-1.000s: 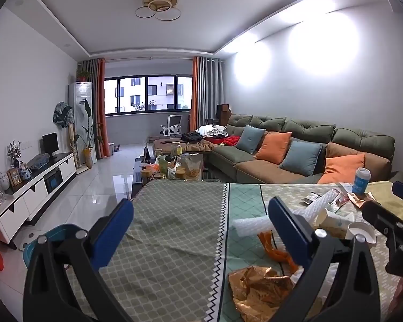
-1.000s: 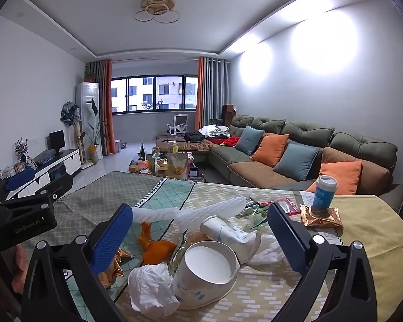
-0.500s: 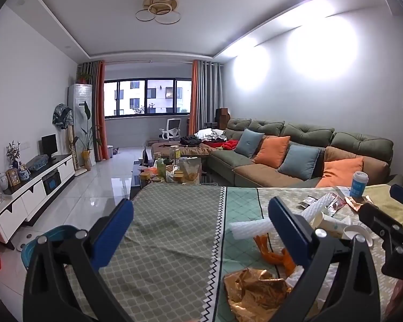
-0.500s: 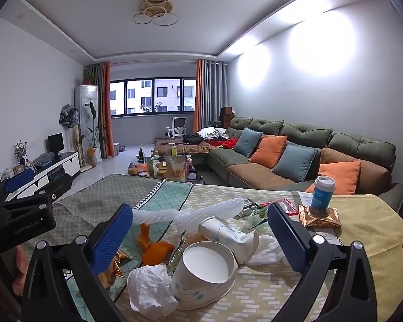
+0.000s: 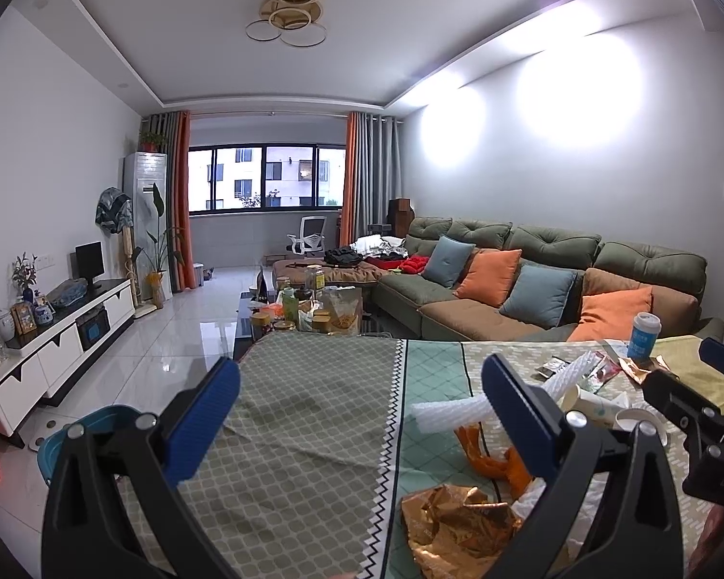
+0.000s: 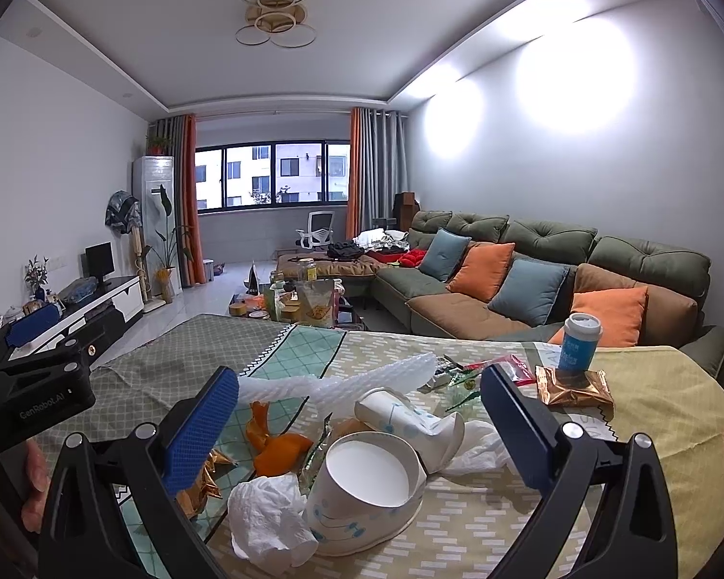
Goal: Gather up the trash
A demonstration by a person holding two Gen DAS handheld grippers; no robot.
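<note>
Trash lies heaped on the patterned tablecloth [image 6: 497,521]: a tipped white paper cup [image 6: 367,492], a second cup [image 6: 410,417] behind it, crumpled tissue [image 6: 270,516], orange peel [image 6: 277,444], white foam netting [image 6: 362,376] and gold foil [image 5: 458,526]. My right gripper [image 6: 359,420] hangs open just above the cups with nothing between its fingers. My left gripper [image 5: 362,410] is open over bare cloth to the left of the heap; the foil and peel [image 5: 497,458] lie by its right finger. The left gripper [image 6: 29,386] also shows at the right wrist view's left edge.
A blue lidded cup [image 6: 579,342] stands on a gold packet [image 6: 574,388] at the far right. A blue bin [image 5: 87,434] sits on the floor left of the table. Beyond are a cluttered coffee table [image 5: 309,309], a green sofa [image 5: 531,289] and a TV cabinet [image 5: 58,342].
Both grippers stay open. The left wrist view has shifted slightly, the table contents sliding a little lower and left. The right gripper has barely moved.
</note>
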